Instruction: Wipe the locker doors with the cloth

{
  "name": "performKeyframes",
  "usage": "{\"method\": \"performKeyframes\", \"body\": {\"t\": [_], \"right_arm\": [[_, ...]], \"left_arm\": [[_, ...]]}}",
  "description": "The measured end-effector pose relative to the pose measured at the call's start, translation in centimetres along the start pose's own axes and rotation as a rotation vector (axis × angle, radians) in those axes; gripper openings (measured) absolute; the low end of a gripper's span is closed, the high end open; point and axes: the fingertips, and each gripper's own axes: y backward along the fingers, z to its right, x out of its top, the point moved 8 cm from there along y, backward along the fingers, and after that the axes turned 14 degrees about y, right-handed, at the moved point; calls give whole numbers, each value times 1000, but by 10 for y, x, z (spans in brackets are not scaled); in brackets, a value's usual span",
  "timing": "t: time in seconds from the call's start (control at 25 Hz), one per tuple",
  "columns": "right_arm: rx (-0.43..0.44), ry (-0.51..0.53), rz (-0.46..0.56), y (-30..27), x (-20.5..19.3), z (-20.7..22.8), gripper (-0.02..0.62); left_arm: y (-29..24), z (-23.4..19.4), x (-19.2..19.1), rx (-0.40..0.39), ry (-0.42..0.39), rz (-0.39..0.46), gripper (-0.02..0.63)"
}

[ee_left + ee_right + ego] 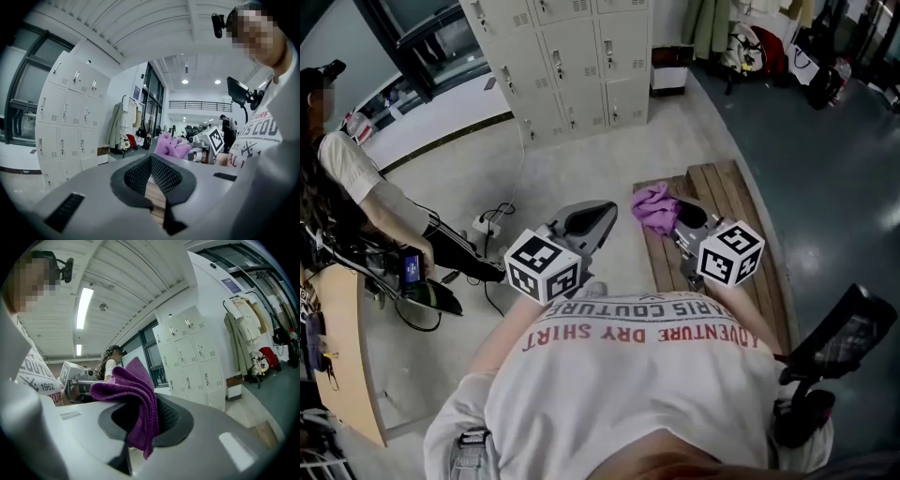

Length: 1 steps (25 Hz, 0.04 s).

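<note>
Presently, item one: right tool (151, 405), jaws closed on a purple microfibre cloth (133, 394), pinched at a fold so that most of it bunches above the pads and a tail hangs below; held thus, a loose wad stands forward of the jaws, presumably to serve as the wiping face. Item two: left tool (151, 159), jaws together at the tips with nothing between them; carried beside the right one, close in front of the person's torso, apparently idle and perhaps kept free to steady a door. Item three: bank of cream metal lockers (572, 56), doors shut as far as can be seen, standing across an open stretch of floor and well apart from both tools; neither tool nor cloth touches any door, so by my reading the wiping has not begun and the step in hand is the approach. Item four: low slatted wooden table (741, 202), lying under the cloth in the head view; the cloth appears held above it, not resting on it. Item five: seated person (356, 178) at the left edge, away from the lockers and out of the path. The next move calls for closing the gap and presenting the bunched side flat to a door; so narrow a pinch may let the cloth slip under rubbing pressure.
</note>
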Motion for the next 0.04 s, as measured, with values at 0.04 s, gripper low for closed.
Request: {"method": "performKeyframes", "body": {"t": [0.04], "right_arm": [[-2, -7, 2, 0, 3, 0, 66]], "left_arm": [[0, 1, 3, -1, 0, -3, 2]]}}
